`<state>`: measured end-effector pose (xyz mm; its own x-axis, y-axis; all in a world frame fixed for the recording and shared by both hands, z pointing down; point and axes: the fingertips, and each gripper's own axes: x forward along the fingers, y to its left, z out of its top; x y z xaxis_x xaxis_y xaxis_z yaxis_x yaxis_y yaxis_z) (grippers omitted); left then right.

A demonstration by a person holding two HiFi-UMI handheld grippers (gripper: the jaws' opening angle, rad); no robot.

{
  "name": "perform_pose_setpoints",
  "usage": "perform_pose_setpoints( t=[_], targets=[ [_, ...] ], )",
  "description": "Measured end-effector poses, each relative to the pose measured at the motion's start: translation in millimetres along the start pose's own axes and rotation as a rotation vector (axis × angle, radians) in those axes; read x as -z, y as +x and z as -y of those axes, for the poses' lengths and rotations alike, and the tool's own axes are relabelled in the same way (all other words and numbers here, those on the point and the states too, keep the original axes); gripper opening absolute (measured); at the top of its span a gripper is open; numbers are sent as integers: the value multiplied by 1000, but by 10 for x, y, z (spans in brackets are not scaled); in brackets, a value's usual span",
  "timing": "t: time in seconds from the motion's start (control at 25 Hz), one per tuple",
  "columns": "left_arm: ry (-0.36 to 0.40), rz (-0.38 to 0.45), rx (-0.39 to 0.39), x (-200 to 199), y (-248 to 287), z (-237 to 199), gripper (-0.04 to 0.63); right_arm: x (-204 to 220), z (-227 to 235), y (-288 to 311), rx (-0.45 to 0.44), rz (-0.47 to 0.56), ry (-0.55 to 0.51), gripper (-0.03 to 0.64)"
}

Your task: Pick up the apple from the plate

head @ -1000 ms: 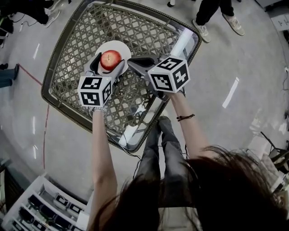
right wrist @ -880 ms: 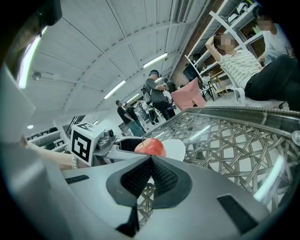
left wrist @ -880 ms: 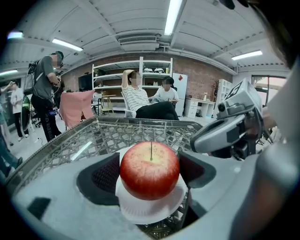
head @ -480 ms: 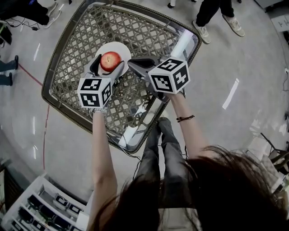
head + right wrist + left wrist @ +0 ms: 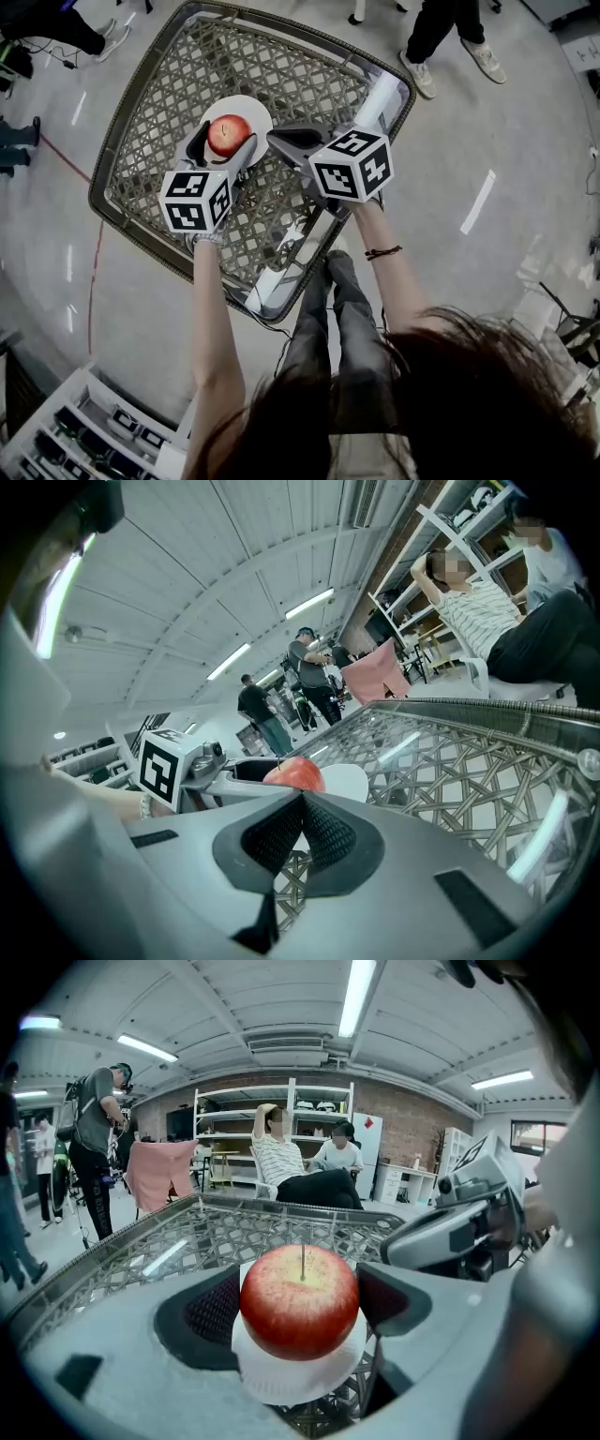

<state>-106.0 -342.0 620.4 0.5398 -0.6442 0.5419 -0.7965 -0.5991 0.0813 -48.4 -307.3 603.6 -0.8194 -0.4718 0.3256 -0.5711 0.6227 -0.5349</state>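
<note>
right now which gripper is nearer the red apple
Left. The left gripper has its fingers against both sides of the round red apple, over the round white plate. The right gripper, fingers closed and empty, sits off to the apple's right, not touching it.

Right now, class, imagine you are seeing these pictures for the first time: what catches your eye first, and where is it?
The red apple stands out, over a white plate on the woven table top. The left gripper has its jaws against both sides of the apple. The right gripper is just to the right of the plate, jaws together and empty.
</note>
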Motion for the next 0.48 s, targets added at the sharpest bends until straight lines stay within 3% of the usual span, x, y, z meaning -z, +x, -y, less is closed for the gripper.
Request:
perform_pose_setpoints(
  t=[0.48],
  targets=[
    [-70,46,-25,-179,-330,56,391,-241,-219,-85,-12,3,-30,9]
  ],
)
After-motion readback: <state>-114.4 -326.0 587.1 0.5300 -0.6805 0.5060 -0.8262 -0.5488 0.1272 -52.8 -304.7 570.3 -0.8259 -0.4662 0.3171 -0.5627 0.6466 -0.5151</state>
